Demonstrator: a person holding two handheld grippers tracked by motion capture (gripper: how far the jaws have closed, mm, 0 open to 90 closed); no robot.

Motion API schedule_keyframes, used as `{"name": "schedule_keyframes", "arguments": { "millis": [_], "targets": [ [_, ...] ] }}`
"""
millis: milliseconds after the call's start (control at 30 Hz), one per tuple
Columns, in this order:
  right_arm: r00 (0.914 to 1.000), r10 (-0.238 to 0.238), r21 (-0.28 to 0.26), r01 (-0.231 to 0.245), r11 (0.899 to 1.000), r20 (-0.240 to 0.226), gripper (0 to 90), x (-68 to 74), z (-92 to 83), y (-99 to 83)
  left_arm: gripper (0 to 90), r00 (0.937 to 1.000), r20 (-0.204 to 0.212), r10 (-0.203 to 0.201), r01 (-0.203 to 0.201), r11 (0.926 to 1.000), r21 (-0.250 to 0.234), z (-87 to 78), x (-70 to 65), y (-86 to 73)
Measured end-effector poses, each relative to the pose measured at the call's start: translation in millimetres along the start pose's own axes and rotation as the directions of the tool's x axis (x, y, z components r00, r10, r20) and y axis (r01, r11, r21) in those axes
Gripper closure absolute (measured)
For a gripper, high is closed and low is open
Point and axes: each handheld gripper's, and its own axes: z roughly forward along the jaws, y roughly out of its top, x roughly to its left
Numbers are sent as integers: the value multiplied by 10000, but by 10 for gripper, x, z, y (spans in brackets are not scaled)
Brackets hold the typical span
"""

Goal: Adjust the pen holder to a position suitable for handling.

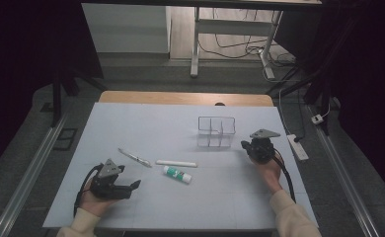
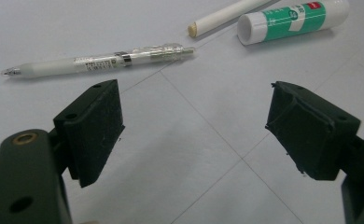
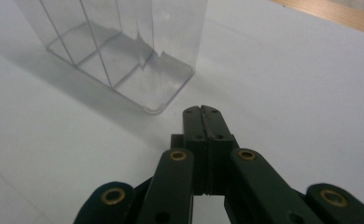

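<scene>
On the white table top lie a clear pen, a white stick and a green-and-white glue stick. My left gripper rests low at the front left, open and empty, with the pen just beyond its jaws. A clear plastic organizer with several compartments stands upright at the back right. My right gripper sits just right of it, jaws shut together with nothing between them.
The table's wooden far edge runs behind the organizer. On the floor to the right lies a power strip with cables. Desk legs stand farther back.
</scene>
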Motion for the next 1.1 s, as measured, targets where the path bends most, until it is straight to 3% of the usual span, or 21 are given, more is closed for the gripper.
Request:
{"name": "schedule_keyframes", "arguments": {
  "millis": [300, 633, 1100],
  "targets": [
    [10000, 85, -62, -85, 9999, -1, 892, -28, 128, 65, 181, 10000, -6, -16, 17, 10000, 3, 3, 7, -5],
    [9987, 500, -269, -502, 9984, -76, 891, -67, 204, 152, 181, 10000, -23, 3, -2, 10000, 47, 8, 2, -5],
    [9990, 437, -318, -440, 9985, -99, 892, -67, 255, 170, 181, 10000, -29, -15, 15, 10000, 74, 15, 6, -8]
  ]
}}
